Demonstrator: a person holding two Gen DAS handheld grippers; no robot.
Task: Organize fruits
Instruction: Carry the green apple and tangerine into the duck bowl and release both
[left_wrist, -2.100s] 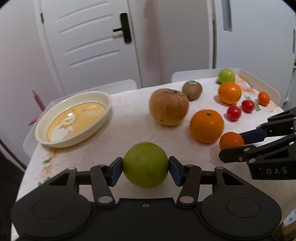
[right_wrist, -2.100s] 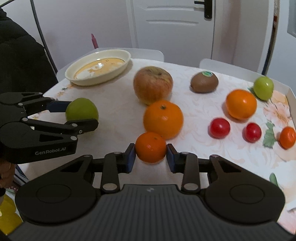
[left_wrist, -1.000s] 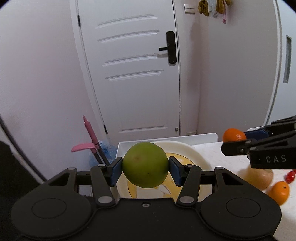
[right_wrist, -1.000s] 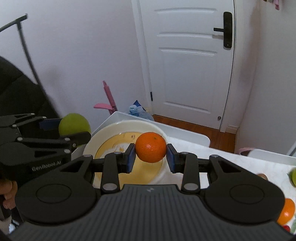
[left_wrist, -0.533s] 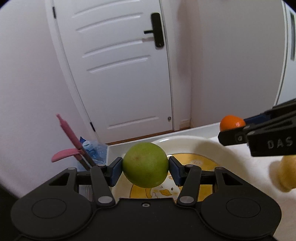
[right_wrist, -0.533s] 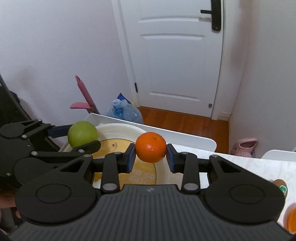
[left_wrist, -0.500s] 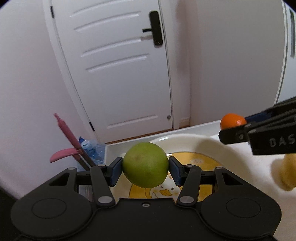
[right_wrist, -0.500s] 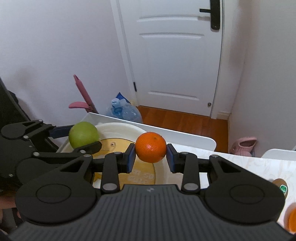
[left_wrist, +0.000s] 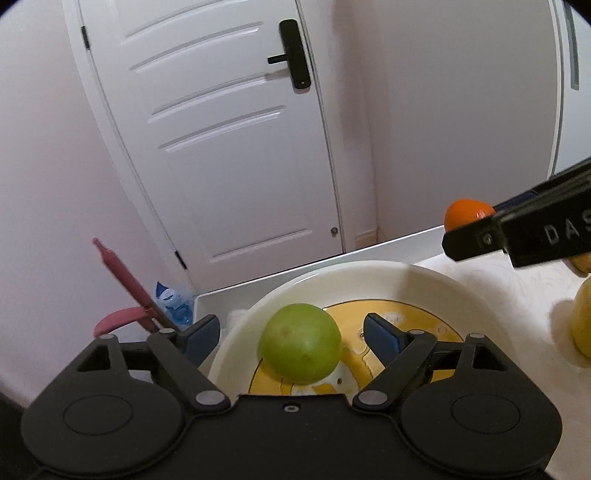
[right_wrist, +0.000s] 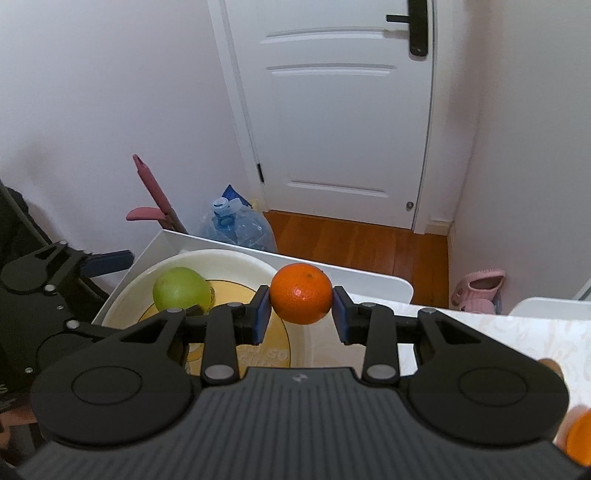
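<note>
So the left gripper (left_wrist: 291, 334) is sitting with its jaws spread wide, and the green fruit (left_wrist: 300, 342) is lying loose in the bowl (left_wrist: 443, 284) at the surface's far left corner. The right gripper (right_wrist: 301, 314) is clenching the small orange (right_wrist: 301, 292) over the bowl's right rim, probably lining up its drop beside the green one.

The apple (left_wrist: 300, 343) lies in the bowl (left_wrist: 436, 284), between the parted fingers of the left gripper (left_wrist: 291, 338). The bowl sits at the worktop (right_wrist: 535, 332) corner nearest the door (right_wrist: 343, 110). The tangerine (right_wrist: 301, 293), clamped in the right gripper (right_wrist: 301, 314), hangs over the bowl's right rim.
</note>
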